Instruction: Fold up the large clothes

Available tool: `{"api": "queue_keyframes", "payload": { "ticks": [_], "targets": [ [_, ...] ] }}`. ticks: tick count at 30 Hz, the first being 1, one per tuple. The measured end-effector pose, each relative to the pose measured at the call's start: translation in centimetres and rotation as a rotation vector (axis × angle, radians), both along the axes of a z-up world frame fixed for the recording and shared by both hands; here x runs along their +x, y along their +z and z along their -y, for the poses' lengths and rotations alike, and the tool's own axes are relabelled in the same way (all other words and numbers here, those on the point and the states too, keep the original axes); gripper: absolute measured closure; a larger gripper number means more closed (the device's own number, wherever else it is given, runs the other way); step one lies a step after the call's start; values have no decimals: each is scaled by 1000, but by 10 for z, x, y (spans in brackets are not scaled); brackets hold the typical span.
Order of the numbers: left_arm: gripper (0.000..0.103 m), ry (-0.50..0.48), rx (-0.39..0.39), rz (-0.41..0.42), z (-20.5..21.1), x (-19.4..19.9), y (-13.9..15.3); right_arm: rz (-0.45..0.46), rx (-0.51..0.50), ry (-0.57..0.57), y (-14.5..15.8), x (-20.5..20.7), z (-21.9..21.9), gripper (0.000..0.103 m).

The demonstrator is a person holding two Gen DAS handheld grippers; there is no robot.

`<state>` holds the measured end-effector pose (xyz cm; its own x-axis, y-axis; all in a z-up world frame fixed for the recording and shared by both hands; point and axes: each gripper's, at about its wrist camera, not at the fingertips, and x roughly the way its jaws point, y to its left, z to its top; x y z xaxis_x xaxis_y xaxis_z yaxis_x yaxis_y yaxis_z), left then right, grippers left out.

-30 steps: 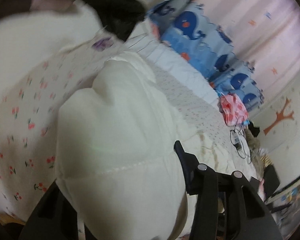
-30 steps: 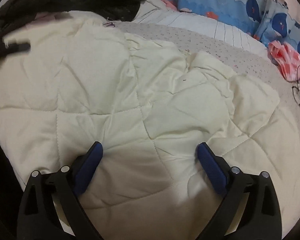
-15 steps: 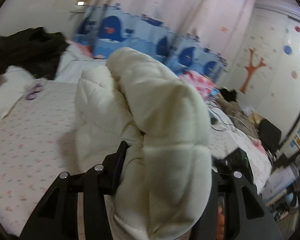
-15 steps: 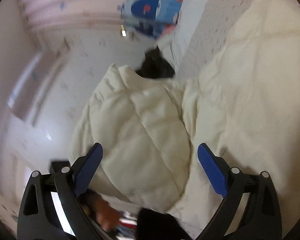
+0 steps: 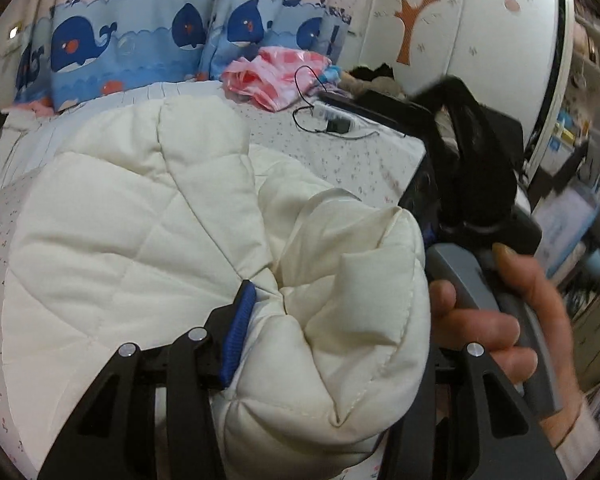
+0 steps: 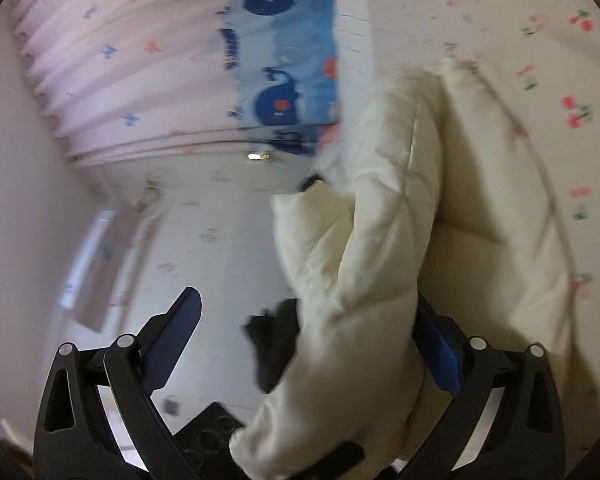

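We see a cream quilted garment [image 5: 140, 216] on the bed [image 5: 340, 152], bunched, long axis unclear. Left tongs [image 5: 332, 320] pinch its edge; right tongs [image 6: 308, 344] are opening, fabric between.

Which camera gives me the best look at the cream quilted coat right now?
The left wrist view. It shows the cream quilted coat sharp, spread across the bed, with a bunched fold clamped in the left gripper. The right wrist view is blurred and tilted, showing only a hanging fold between the opening jaws of the right gripper.
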<state>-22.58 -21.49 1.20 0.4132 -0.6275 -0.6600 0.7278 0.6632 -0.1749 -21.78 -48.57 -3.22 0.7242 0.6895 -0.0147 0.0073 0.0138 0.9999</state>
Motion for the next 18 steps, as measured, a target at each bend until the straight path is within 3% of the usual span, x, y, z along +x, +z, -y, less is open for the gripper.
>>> {"api": "queue_keyframes", "payload": {
  "ticks": [3, 8, 10, 13, 18],
  "targets": [
    [53, -19, 40, 16, -2, -3, 4, -41, -64, 27, 2, 9, -12, 6],
    [33, -53, 45, -16, -5, -14, 12, -120, -269, 86, 13, 12, -41, 6],
    [33, -36, 62, -7, -11, -20, 15, -138, -294, 99, 14, 12, -48, 6],
    [22, -53, 47, -21, -21, -28, 20, -182, -298, 90, 4, 1, -48, 7],
    [21, -36, 37, 1, -50, -41, 36, -239, -378, 83, 8, -12, -50, 7]
  ]
}}
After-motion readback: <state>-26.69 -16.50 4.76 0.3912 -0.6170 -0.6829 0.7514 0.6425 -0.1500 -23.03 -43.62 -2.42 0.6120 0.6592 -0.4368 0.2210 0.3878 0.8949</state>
